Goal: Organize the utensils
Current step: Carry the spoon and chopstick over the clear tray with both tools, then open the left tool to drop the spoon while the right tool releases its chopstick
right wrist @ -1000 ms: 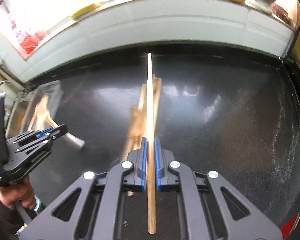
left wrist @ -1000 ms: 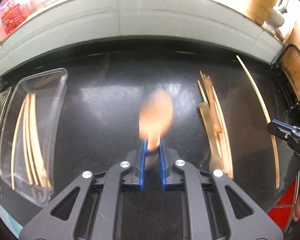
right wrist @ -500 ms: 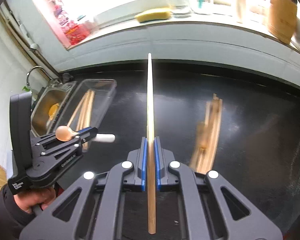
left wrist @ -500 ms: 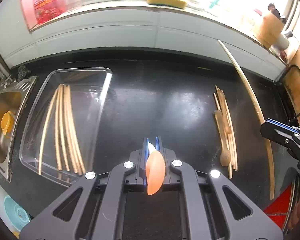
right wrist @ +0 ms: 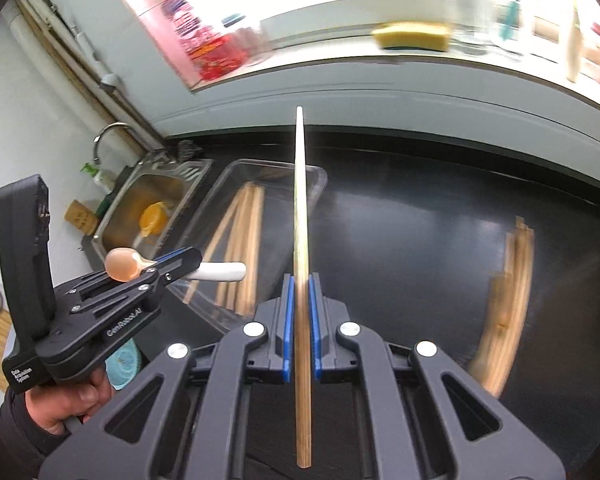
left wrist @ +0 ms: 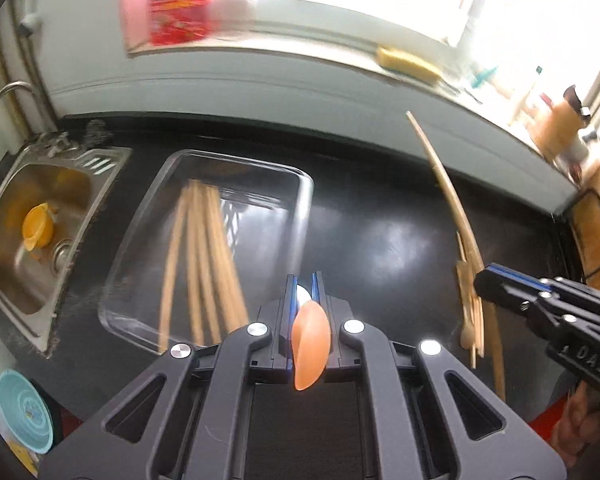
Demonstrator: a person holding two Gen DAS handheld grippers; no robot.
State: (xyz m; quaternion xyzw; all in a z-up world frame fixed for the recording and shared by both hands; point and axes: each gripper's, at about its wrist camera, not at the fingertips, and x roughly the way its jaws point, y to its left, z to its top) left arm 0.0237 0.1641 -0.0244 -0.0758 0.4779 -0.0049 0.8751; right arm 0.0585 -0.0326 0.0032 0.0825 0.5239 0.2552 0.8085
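Left gripper (left wrist: pixel 305 292) clamped on a small spoon (left wrist: pixel 310 344) with orange bowl and white handle, held above the black counter (left wrist: pixel 380 220) near the clear tray (left wrist: pixel 236 160) of chopsticks (left wrist: pixel 204 256). Right gripper (right wrist: pixel 299 320) clamped on one long chopstick (right wrist: pixel 301 208), tip over the tray. Loose wooden utensils (right wrist: pixel 508 292) lie on the counter to the right

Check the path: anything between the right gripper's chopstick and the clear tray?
Nothing visible. The right gripper holds the chopstick above the bare black counter; the clear tray is open-topped and holds only chopsticks.
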